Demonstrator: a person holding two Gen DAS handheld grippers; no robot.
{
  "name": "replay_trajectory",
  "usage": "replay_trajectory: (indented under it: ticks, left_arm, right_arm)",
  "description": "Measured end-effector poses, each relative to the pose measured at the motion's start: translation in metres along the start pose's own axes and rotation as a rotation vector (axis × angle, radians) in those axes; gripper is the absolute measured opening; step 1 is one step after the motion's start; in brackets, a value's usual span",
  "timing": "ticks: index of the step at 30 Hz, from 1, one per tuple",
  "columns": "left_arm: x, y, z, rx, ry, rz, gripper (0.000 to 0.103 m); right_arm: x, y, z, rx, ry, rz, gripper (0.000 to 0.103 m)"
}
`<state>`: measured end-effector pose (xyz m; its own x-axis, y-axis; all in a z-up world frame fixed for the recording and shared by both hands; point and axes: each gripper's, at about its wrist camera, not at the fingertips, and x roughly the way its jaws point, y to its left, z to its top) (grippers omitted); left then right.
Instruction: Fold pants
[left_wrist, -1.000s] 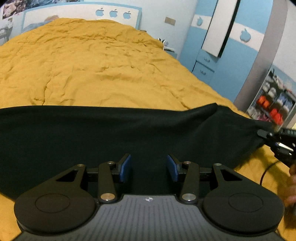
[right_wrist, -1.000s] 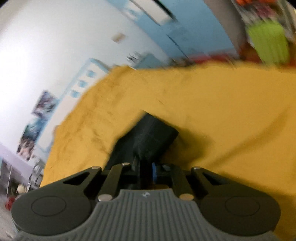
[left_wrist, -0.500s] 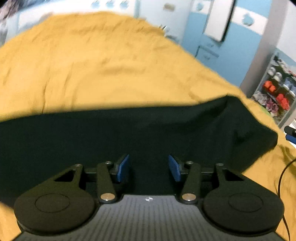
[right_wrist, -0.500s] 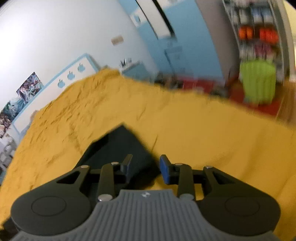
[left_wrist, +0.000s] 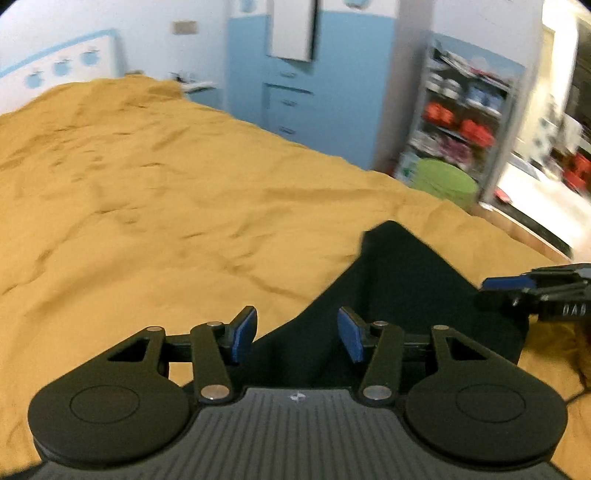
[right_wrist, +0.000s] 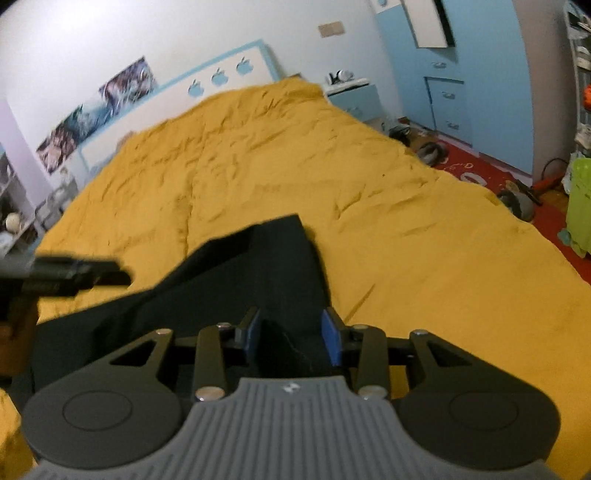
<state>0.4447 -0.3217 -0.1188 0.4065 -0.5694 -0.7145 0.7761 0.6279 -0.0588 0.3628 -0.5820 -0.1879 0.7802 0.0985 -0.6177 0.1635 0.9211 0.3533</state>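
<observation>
Black pants (left_wrist: 406, 280) lie on the yellow bedspread (left_wrist: 147, 206), partly folded. In the right wrist view the pants (right_wrist: 258, 273) run from under the gripper to a far corner. My left gripper (left_wrist: 297, 334) is open and empty, just above the near edge of the pants. My right gripper (right_wrist: 291, 334) is open and empty over the pants; it also shows in the left wrist view (left_wrist: 517, 286) at the right edge. The left gripper's fingers (right_wrist: 85, 275) show blurred at the left of the right wrist view.
The bed fills most of both views. A blue wardrobe (right_wrist: 476, 74) and a nightstand (right_wrist: 354, 98) stand behind it. A green basket (left_wrist: 445, 182) and shelves (left_wrist: 465, 110) stand at the right. Shoes lie on the red floor (right_wrist: 491, 173).
My right gripper let go of the pants' end and opened. My left gripper swung right, so the pants now lie ahead and to the right. The pants' right end was laid over.
</observation>
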Motion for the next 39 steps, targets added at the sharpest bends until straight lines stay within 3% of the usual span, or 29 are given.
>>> replay_trajectory:
  ticks: [5,7,9,10,11,17,18,20,23,26,29,30,34,36,39]
  left_arm:
    - [0.033,-0.016,0.014,0.077,0.034,-0.044,0.060]
    - [0.043,-0.016,0.017,0.064,0.066,-0.081,0.054]
    - [0.054,-0.014,0.018,0.045,0.118,-0.144,0.009]
    - [0.056,-0.012,0.019,0.043,0.125,-0.144,0.007]
    - [0.058,-0.011,0.019,0.033,0.119,-0.129,0.007]
    - [0.057,0.017,0.020,-0.221,0.025,-0.206,0.004]
    - [0.056,0.020,0.020,-0.255,0.004,-0.198,0.004]
    - [0.064,0.024,0.024,-0.297,0.035,-0.147,0.004]
    - [0.073,0.023,0.023,-0.279,0.087,-0.042,0.004]
    - [0.051,0.026,0.019,-0.311,-0.002,-0.006,0.007]
    - [0.013,0.025,0.009,-0.320,-0.103,0.005,0.009]
    - [0.000,0.023,0.005,-0.308,-0.119,0.010,0.013]
    - [-0.051,0.002,-0.031,-0.236,-0.168,0.006,0.028]
    - [-0.069,-0.014,-0.056,-0.200,-0.170,0.037,0.028]
    - [-0.074,-0.032,-0.081,-0.196,-0.132,0.069,0.028]
  right_arm:
    - [0.004,0.008,0.001,-0.062,-0.022,-0.026,0.034]
    - [0.003,0.008,-0.001,-0.072,-0.022,-0.032,0.043]
    - [0.003,0.007,-0.002,-0.069,-0.012,-0.024,0.043]
    - [0.005,0.004,-0.003,-0.058,0.004,-0.005,0.038]
    - [0.003,0.001,-0.004,-0.038,0.009,0.017,0.031]
    - [-0.046,0.011,0.000,-0.072,-0.096,0.047,0.025]
    - [-0.049,0.012,0.000,-0.078,-0.104,0.040,0.025]
    - [-0.046,0.011,-0.003,-0.080,-0.089,0.008,0.025]
    - [-0.024,0.004,-0.012,-0.090,0.014,-0.051,0.028]
    - [-0.019,0.000,-0.015,-0.085,0.045,-0.066,0.033]
    - [-0.027,0.001,-0.014,-0.087,0.021,-0.073,0.041]
    - [-0.032,0.002,-0.014,-0.090,0.005,-0.072,0.041]
    - [-0.059,0.020,-0.009,-0.173,-0.147,-0.098,0.040]
    - [-0.070,0.034,-0.009,-0.216,-0.222,-0.055,0.040]
    - [-0.066,0.057,-0.014,-0.276,-0.219,0.055,0.040]
